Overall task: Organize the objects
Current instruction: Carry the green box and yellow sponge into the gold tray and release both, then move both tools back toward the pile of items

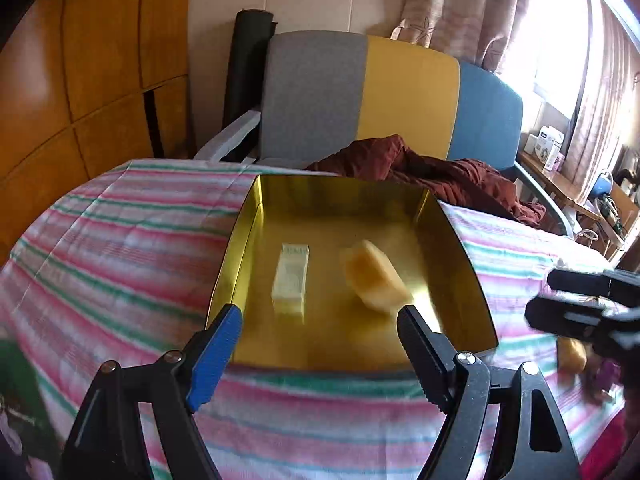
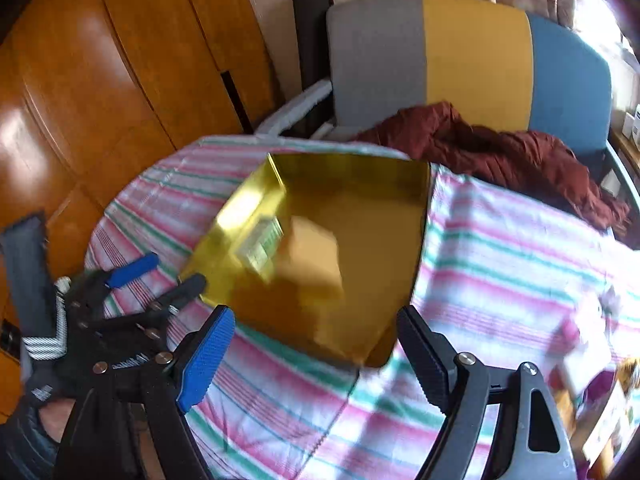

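A shiny gold tin tray (image 1: 472, 280) (image 2: 400, 184) sits on the striped tablecloth. Inside it lie a small white-green box (image 1: 291, 278) (image 2: 262, 246) and a pale yellow sponge-like block (image 1: 376, 278), blurred in the right wrist view (image 2: 312, 256). My left gripper (image 1: 320, 312) is open and empty, just in front of the tray's near rim. My right gripper (image 2: 316, 320) is open and empty above the tray's near corner. The right gripper shows at the right edge of the left wrist view (image 1: 580, 300); the left gripper shows at the left of the right wrist view (image 2: 156, 276).
The table has a pink, green and white striped cloth (image 1: 120, 240) (image 2: 500, 264). More small items lie at the right, blurred (image 1: 576, 356) (image 2: 592, 368). Behind stand a grey, yellow and blue chair (image 1: 408, 92) with a maroon cloth (image 1: 440, 176), and a wooden cabinet (image 1: 80, 60).
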The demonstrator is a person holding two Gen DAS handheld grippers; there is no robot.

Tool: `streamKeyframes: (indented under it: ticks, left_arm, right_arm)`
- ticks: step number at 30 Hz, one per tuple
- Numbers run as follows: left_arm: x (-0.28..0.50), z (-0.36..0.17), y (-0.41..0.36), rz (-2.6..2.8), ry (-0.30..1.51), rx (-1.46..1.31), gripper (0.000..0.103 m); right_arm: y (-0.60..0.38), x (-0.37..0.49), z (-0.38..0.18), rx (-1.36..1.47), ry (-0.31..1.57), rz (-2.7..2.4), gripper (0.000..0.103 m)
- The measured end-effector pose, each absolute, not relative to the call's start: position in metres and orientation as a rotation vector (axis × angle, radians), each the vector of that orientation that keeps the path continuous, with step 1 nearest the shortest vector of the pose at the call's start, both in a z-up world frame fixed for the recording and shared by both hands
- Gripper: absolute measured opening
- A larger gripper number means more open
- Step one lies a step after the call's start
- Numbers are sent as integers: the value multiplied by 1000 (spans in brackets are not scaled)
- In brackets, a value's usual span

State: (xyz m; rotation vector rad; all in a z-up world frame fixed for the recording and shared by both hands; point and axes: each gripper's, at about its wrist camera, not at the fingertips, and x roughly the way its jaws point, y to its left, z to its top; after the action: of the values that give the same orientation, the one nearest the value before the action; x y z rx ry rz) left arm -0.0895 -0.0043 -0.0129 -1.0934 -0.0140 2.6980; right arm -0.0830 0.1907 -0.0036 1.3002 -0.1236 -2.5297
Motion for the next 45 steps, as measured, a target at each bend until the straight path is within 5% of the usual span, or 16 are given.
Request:
streamKeyframes:
  ticks: [8,30,45]
  left_arm:
    - [-54,2,-3,2751,-88,-1063,81]
    - [-17,8,47,2672,70,-1074,86]
    - [-16,-6,90,2518,129,-1127,86]
  right_arm:
    - [199,-45,-12,1296,-84,-2607,84]
    - [236,11,-13,1225,-88,-2778,85]
    - [317,31,-26,1330,-241,-2915,85]
